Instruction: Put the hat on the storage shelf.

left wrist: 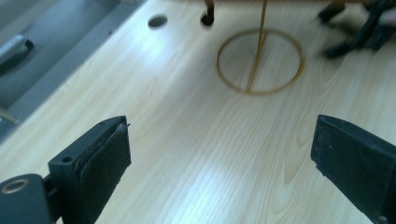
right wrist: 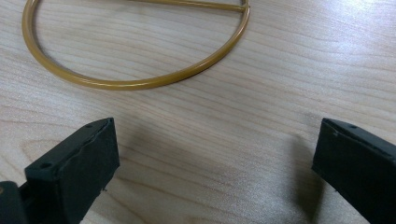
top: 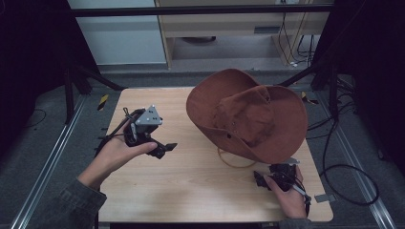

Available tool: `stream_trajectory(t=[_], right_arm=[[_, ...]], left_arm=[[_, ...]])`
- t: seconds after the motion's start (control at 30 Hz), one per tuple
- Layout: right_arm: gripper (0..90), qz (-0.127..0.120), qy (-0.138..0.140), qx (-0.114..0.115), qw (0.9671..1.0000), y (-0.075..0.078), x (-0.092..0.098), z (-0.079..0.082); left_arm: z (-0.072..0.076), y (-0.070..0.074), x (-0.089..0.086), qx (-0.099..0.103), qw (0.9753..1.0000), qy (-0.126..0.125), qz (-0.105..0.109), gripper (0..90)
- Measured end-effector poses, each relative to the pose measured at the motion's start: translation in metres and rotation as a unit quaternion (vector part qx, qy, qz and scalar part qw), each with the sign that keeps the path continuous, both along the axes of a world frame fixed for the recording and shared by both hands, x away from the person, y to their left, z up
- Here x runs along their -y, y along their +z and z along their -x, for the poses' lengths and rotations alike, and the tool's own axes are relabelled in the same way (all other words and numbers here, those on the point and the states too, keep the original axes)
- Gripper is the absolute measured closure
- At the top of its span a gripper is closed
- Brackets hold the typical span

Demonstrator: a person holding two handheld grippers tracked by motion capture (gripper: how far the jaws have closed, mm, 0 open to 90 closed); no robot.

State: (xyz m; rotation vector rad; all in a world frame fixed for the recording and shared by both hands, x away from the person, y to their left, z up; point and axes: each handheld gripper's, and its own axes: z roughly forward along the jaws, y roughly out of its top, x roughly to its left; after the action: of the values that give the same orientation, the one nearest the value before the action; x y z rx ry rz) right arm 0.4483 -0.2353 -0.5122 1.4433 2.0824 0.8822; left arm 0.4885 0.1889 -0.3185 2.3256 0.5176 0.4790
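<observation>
The brown hat (top: 248,114) sits tilted on its gold ring stand (top: 237,162), at about 2 o'clock on the table (top: 191,186). The left gripper (top: 165,147) and right gripper (top: 260,179) wait beside it, jaws wide and empty, probably ready for lifting.

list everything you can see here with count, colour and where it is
hat: 1, reddish brown, wide brim, perched tilted above the right half of the table
stand ring: 1, gold metal hoop with a bar across it, flat on the table under the hat; an upright rod rises from it in the left gripper view
table: 1, light wood, centre of the high view
cables: several, black, on the floor right of the table
left gripper: 1, black with a grey plate on top, above the left part of the table, jaws apart and empty
right gripper: 1, black, near the table's front right, below the hat brim, jaws apart and empty
hands: 2, one on each gripper
</observation>
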Motion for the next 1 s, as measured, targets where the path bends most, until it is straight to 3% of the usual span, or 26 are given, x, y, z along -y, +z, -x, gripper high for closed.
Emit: stream_trajectory(t=[0.13, 0.17, 0.23, 0.3, 0.33, 0.4, 0.47, 0.53, 0.67, 0.8, 1.0], right_arm=[[0.4, 0.000, -0.001, 0.000, 1.0000, 0.000, 0.000, 0.000], [0.4, -0.011, -0.006, -0.006, 0.9999, 0.000, -0.002, 0.001], [0.4, 0.000, -0.001, 0.000, 1.0000, 0.000, 0.000, 0.000], [0.4, -0.010, -0.005, -0.006, 0.9999, 0.000, -0.002, 0.001], [0.4, 0.000, 0.000, 0.000, 1.0000, 0.000, 0.000, 0.000], [0.4, -0.010, -0.005, -0.006, 0.9999, 0.000, -0.002, 0.001], [0.4, -0.001, -0.001, -0.001, 1.0000, 0.000, 0.000, 0.000], [0.4, -0.007, -0.003, -0.004, 1.0000, 0.000, -0.001, 0.000], [0.4, -0.005, -0.002, -0.003, 1.0000, 0.000, -0.001, 0.000], [0.4, -0.005, -0.003, -0.002, 1.0000, 0.000, -0.001, 0.000], [0.4, -0.005, -0.003, -0.002, 1.0000, 0.000, -0.001, 0.000]], left_arm=[[-0.001, -0.027, -0.004, -0.009, 0.9998, 0.006, -0.014, 4.2], [-0.002, -0.034, -0.005, -0.015, 0.9998, 0.007, -0.012, 4.2], [-0.001, -0.047, -0.006, -0.020, 0.9997, 0.010, -0.014, 4.2], [-0.001, -0.062, -0.008, -0.027, 0.9994, 0.012, -0.017, 4.3], [0.000, -0.069, -0.009, -0.029, 0.9993, 0.016, -0.017, 4.4], [0.001, -0.082, -0.012, -0.035, 0.9989, 0.025, -0.020, 4.6], [0.003, -0.096, -0.017, -0.043, 0.9983, 0.035, -0.017, 4.6], [0.006, -0.110, -0.024, -0.050, 0.9976, 0.046, -0.013, 4.9], [0.009, -0.135, -0.043, -0.057, 0.9953, 0.079, -0.002, 5.0], [0.011, -0.159, -0.062, -0.072, 0.9910, 0.111, 0.021, 5.1], [0.015, -0.179, -0.076, -0.074, 0.9880, 0.132, 0.031, 5.0]])
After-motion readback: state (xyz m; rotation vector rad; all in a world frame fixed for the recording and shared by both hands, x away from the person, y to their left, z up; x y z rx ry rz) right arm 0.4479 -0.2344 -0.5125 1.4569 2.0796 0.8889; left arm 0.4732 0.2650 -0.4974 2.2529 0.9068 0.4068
